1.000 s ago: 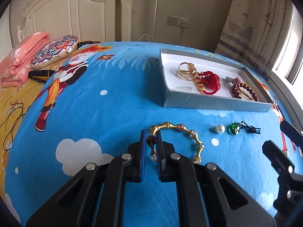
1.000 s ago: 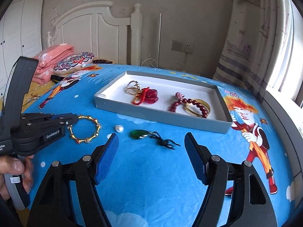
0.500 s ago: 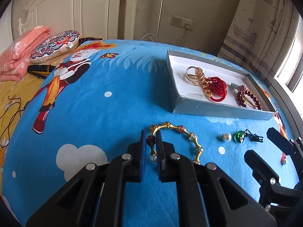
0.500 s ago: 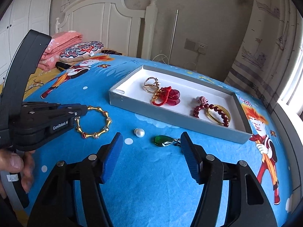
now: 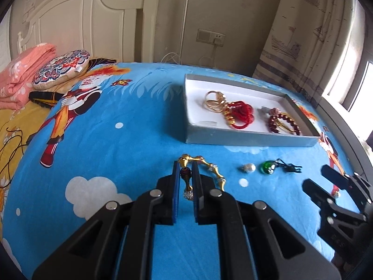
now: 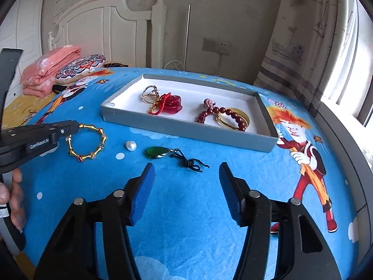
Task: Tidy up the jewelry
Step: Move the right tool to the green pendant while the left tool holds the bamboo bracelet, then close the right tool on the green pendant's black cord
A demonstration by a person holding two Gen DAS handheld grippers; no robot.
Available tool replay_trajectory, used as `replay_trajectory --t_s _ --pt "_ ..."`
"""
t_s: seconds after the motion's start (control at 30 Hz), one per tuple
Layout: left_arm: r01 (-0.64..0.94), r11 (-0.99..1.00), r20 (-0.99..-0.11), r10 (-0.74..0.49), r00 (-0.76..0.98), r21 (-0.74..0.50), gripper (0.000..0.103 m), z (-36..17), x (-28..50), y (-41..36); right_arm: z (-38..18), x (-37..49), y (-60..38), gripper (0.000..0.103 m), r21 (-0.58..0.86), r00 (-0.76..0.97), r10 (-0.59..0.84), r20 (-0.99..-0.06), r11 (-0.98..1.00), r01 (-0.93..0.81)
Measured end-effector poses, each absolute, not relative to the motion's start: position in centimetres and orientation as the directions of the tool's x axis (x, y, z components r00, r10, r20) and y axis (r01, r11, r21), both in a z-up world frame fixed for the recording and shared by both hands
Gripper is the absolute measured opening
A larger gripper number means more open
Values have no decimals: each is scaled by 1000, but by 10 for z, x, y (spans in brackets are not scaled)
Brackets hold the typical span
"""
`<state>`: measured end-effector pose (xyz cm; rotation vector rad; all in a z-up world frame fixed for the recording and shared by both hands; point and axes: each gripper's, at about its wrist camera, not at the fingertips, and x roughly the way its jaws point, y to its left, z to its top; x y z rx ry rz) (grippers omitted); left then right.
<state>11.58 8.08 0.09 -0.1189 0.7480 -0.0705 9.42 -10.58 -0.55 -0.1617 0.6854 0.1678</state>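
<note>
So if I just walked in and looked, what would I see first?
Probably the bright blue cartoon bedsheet and the grey tray on it, holding red and gold jewelry. In front of the tray lie a pearl and a green pendant. To their left, the left gripper is shut on a gold bracelet, while the right gripper, open with nothing between its pads, has just been closing.

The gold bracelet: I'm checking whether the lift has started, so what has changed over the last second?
The left gripper, shut on the gold bracelet, has tipped it up at the gripped side; its far side seems to rest on the bedspread. The right gripper has just been closing, nothing between its jaws, nearer the green pendant. The pearl, pendant and tray stayed put.
</note>
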Motion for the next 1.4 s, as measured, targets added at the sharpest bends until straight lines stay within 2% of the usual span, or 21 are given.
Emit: replay_trajectory --t_s 0.13,0.3,0.73,0.83,0.87,1.23,1.27,1.3,1.4 --pt "56 976 -691 -190 698 -213 9 -6 112 78 -10 108 -114 51 -64 730 108 -675 977 -203" --pt "66 974 -695 -203 690 -219 9 -9 106 76 -14 131 -115 51 -8 685 157 -711 973 -232" --pt "58 968 -701 -219 679 -246 9 -17 103 83 -29 160 -75 52 -28 590 239 -771 913 -406" --pt "57 967 -702 -220 678 -247 9 -18 104 82 -29 164 -79 43 -18 590 242 -770 917 -399" --pt "59 967 -702 -221 677 -247 9 -18 104 81 -29 164 -80 36 -19 593 240 -769 918 -395" --pt "84 965 -679 -235 695 -248 9 -7 102 74 -25 156 -97 31 15 612 250 -750 932 -362" --pt "89 964 -677 -240 696 -251 9 -6 101 72 -24 155 -99 24 13 616 248 -748 933 -359" --pt "96 962 -675 -249 694 -256 9 -5 101 71 -23 153 -101 6 13 615 245 -749 934 -357" --pt "97 962 -689 -250 680 -253 9 -8 102 67 -24 150 -109 6 16 613 236 -754 940 -342"
